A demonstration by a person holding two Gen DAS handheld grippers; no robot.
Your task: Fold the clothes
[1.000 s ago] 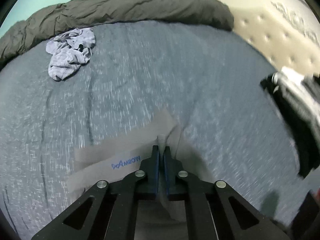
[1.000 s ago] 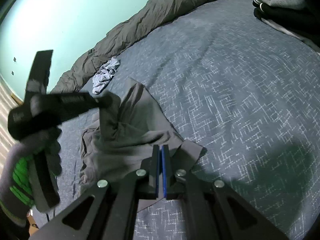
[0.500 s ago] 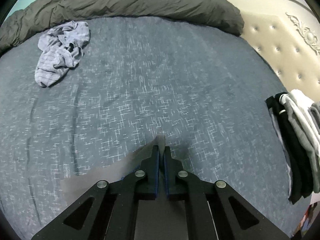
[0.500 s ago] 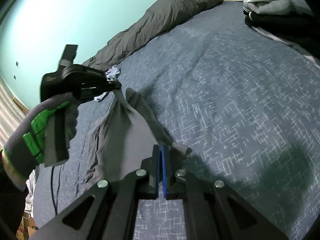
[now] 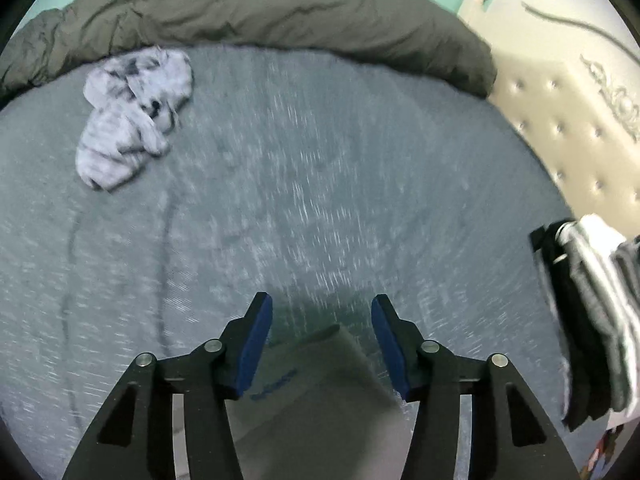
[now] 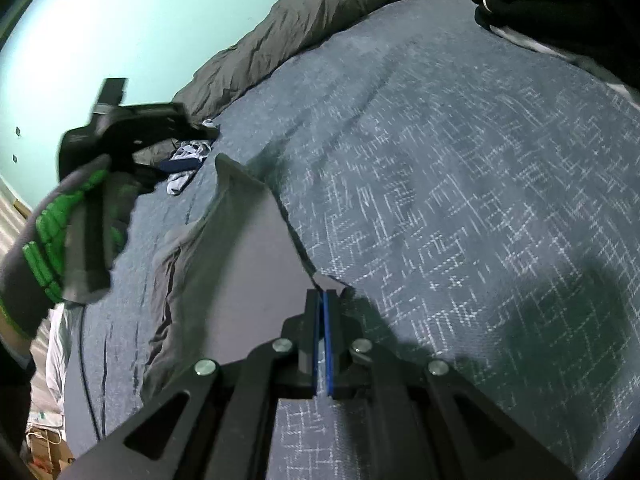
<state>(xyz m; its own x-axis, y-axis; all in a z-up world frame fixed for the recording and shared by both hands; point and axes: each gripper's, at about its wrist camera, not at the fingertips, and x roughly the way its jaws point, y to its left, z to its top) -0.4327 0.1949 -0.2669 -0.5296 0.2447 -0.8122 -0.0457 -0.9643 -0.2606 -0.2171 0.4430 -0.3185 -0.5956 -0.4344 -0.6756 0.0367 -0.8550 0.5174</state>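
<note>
At the bottom centre of the left wrist view, the left gripper [image 5: 322,316] stands wide apart, nothing between its blue pads [image 5: 256,344]. Just below and between them lies a corner of the grey garment [image 5: 316,380], flat on the blue bedspread [image 5: 280,200], its tip pointing up the frame toward the gap. A small blue print shows on the cloth near the left pad. The view is blurred.

Low in the right wrist view, the right gripper [image 6: 321,300] is pinched tight on the near corner of the garment [image 6: 248,264]. From there the cloth runs up and left across the frame, its long axis slanting toward a pointed far corner at centre left. That far corner lies free on the bedspread [image 6: 460,200], with the left gripper [image 6: 168,136] above it at left, apart from the cloth, held in a gloved hand [image 6: 52,236] with green patches. The garment's left edge is bunched in folds.

Farther out, a crumpled pale garment [image 5: 132,136] sits at upper left of the left view. A dark duvet [image 5: 260,12] lines the bed's far edge, and a folded stack [image 5: 588,312] sits at the right edge, below the tufted headboard [image 5: 568,120].
</note>
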